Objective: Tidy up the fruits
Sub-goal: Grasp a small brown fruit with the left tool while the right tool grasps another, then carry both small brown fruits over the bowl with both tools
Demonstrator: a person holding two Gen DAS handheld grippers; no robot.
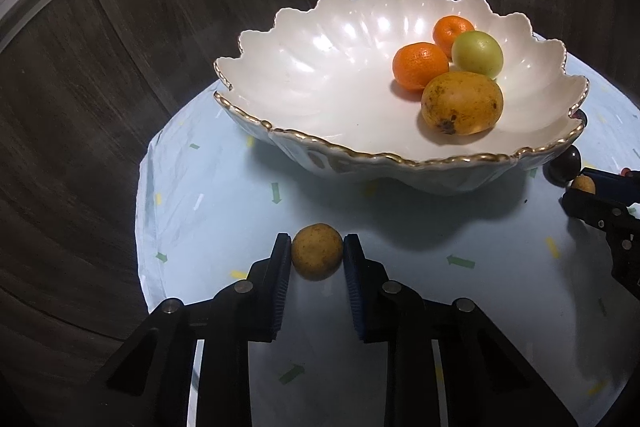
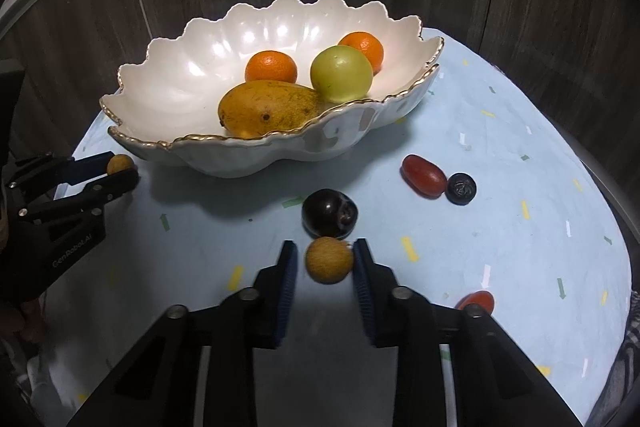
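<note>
Left side: the left gripper point(image 1: 317, 253) sits low over the pale blue tablecloth point(image 1: 224, 211), in front of the bowl. Its two pads press both sides of a small tan round fruit point(image 1: 317, 251), which it holds clamped. The side-on look from the right wrist camera confirms this, with the fruit pinched at the fingertips.

Centre: a white scalloped bowl point(image 2: 168, 83) with a gold rim stands on the cloth. Inside it lie a yellow mango point(image 2: 268, 107) at the near wall, a green apple point(image 2: 341, 74) touching the mango, and two oranges, one point(image 2: 271, 67) behind the mango, the other point(image 2: 362, 47) behind the apple.

Right of centre: the right gripper point(image 2: 325, 261) is also low over the cloth. A second small tan fruit point(image 2: 329, 259) lies between its fingers; the right pad touches it, a slim gap shows at the left pad, so the jaws are not fully closed on it. A dark plum point(image 2: 329, 213) lies just beyond this fruit, touching or nearly so.

Right side: a red grape point(image 2: 424, 172) and a blueberry point(image 2: 461, 188) lie touching on the cloth. Another red fruit point(image 2: 478, 299) is partly hidden behind the right gripper's arm.
</note>
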